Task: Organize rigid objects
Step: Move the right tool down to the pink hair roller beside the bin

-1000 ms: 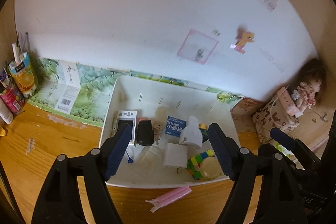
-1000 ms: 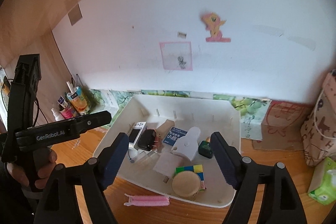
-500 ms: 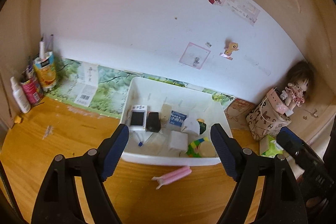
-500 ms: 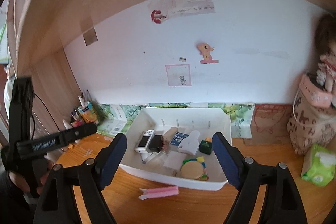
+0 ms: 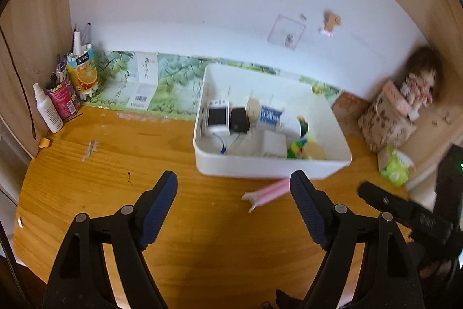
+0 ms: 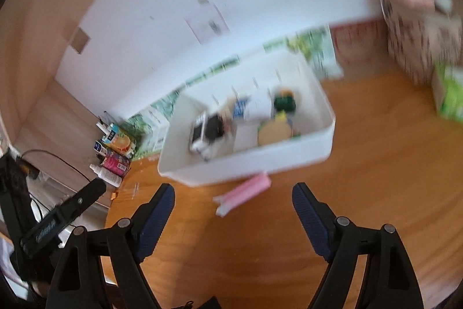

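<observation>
So, left wrist view first: the left gripper (image 5: 233, 201) sits at the bottom of the frame with its jaws spread wide and nothing between them, just bare wooden desk (image 5: 115, 170) underneath; the white bin (image 5: 272, 167) is a bit right of centre, up against the green leafy strip along the wall. Inside it I can make out a white device with a dark screen (image 5: 217, 118), a small black box (image 5: 239, 120) right beside it, a blue and white packet (image 5: 270, 114) and a colourful cube (image 5: 298, 148) near the front wall; the rest is too jumbled to call. A pink hair clip (image 5: 269, 191) lies on the desk just in front of the bin, outside it, close to the gripper's right finger. Far left there's a white spray bottle (image 5: 47, 109) and an orange juice carton (image 5: 84, 74) with pens in it; a doll (image 5: 419, 80) on a patterned bag (image 5: 385, 120) sits at the right edge.

Right wrist view is tilted and pretty smeared; the right gripper (image 6: 233, 207) is low in the frame, jaws wide apart too, holding nothing. The bin (image 6: 246, 164) is in the middle, slanting up to the right; the pink clip (image 6: 246, 193) lies on the desk just below it, above the gap between the fingers. The left gripper (image 6: 66, 213) pokes in at lower left; a green tissue pack (image 6: 450, 94) is at the right edge.
</observation>
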The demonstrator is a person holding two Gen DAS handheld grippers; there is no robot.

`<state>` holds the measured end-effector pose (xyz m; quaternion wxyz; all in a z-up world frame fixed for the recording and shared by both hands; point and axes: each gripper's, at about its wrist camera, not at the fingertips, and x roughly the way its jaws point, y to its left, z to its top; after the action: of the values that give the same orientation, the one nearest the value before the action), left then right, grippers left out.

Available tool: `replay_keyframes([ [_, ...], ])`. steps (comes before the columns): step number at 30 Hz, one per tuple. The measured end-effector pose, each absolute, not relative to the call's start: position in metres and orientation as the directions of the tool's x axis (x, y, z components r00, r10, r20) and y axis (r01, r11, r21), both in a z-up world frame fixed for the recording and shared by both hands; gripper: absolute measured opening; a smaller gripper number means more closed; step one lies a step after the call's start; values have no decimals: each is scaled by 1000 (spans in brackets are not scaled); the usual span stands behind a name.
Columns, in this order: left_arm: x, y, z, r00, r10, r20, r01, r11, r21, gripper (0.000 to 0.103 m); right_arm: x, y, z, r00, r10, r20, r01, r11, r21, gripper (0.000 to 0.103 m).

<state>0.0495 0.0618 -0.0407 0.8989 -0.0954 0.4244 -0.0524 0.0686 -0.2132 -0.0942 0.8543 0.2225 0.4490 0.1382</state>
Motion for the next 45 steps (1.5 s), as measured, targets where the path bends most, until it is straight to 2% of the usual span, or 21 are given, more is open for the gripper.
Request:
replay_keyframes([
  [6, 44, 71, -53, 611, -191, -769, 64, 979, -192, 83, 79, -197, -136, 472, 486, -736, 134, 785, 604, 84],
  [10, 47, 80, -55, 595, -198, -779, 96, 980, -175, 83, 90, -183, -158, 422, 487, -765, 232, 758, 610, 84],
  [15, 50, 90, -58, 591, -218, -777, 131, 976, -173, 83, 105, -167, -184, 369, 428, -825, 369, 747, 553, 84],
  [19, 55, 98, -63, 571, -216, -792, 143, 976, -163, 83, 113, -151, -196, 342, 380, -859, 410, 763, 501, 84],
  [24, 62, 105, -68, 558, -228, -798, 159, 973, -167, 83, 124, -139, -212, 298, 300, -906, 472, 779, 413, 75],
  [32, 83, 111, -80, 513, -269, -815, 176, 962, -206, 83, 137, -123, -225, 254, 209, -944, 485, 817, 311, 71],
  [45, 97, 109, -94, 455, -297, -840, 193, 953, -232, 83, 153, -100, -228, 272, 154, -950, 433, 862, 264, 67],
])
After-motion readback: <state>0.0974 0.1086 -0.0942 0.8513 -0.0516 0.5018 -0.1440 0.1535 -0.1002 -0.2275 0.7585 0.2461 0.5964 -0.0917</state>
